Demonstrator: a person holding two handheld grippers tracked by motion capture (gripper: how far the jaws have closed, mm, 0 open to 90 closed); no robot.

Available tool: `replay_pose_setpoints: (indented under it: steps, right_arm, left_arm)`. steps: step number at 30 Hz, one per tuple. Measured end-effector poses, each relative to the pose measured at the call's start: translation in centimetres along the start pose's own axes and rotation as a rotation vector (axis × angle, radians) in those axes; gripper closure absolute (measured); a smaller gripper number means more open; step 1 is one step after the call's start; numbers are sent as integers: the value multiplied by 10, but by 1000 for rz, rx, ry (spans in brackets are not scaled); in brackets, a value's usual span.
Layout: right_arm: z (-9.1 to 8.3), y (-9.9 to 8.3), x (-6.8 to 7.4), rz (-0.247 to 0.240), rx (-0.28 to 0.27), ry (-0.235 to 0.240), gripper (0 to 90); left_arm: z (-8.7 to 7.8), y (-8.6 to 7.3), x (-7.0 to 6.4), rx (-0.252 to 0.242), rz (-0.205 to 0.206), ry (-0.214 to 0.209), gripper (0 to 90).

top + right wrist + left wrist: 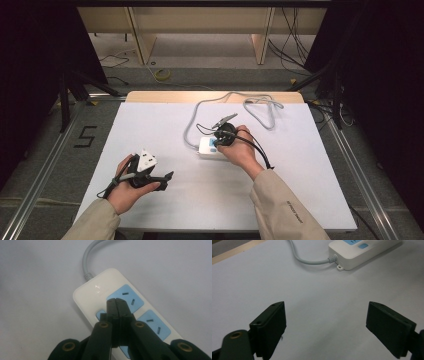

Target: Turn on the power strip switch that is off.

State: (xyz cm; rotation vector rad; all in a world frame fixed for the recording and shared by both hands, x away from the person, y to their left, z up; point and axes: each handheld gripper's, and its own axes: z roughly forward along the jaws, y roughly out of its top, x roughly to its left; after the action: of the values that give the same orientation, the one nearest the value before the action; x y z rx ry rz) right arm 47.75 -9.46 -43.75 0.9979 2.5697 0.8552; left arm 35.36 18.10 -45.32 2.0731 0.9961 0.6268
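A white power strip (pixel 210 148) with blue sockets lies mid-table, and its grey cable (pixel 235 100) loops toward the far edge. My right gripper (pixel 116 302) is shut with nothing in it, its tips poised over the strip (pixel 100 295) beside a blue switch (pixel 100 314) and a blue socket (pixel 130 300). In the high view the right gripper (pixel 219 142) sits right over the strip. My left gripper (pixel 169 175) rests open near the front left, jaws wide apart above bare table (pixel 322 315). From there the strip (pixel 359 252) shows ahead with its cable (pixel 312 261).
The white table top (pixel 150 130) has a wooden strip along its far edge (pixel 165 96). Black cables trail from both grippers. Beyond the table are a wooden frame's legs, floor cables and a yellow tape roll (pixel 161 74).
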Motion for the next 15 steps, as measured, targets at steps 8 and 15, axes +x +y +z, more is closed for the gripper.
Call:
replay_pose_setpoints:
  steps: [8,15]
  right_arm:
    - [-8,-3,-5,10,-13,-4,900]
    - [-13,-8,-10,24,-24,-2,900]
  left_arm:
    - [0,0,0,1,0,1,160]
    - [0,0,0,0,-1,1,160]
